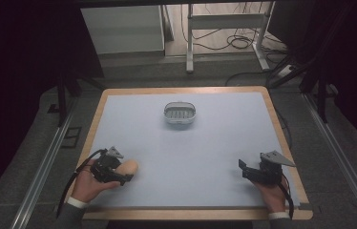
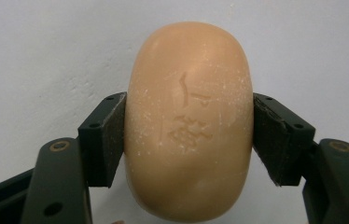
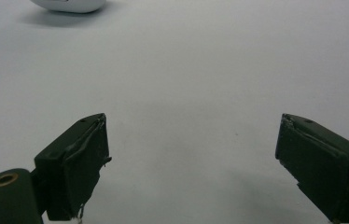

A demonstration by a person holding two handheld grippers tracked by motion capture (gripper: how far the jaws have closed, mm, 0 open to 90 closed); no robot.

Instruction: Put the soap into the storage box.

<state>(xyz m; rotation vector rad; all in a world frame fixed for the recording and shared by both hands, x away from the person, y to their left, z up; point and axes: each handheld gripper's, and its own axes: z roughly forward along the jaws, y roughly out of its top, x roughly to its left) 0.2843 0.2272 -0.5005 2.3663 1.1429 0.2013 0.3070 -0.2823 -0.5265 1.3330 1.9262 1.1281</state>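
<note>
At the near left corner of the table (image 1: 119, 98), we see the left gripper (image 1: 119, 176) with its jaws clamped on the two long sides of a peach-coloured bar of soap (image 2: 189, 121), its stamped face dusted with white flecks. At the near right, we find the right gripper (image 1: 244, 171) held low over the pale blue surface, its jaws spread wide apart with nothing between them. Well apart from both, toward the far middle of the table, we note a white oval soap dish (image 1: 180, 114) with a slotted floor.
</note>
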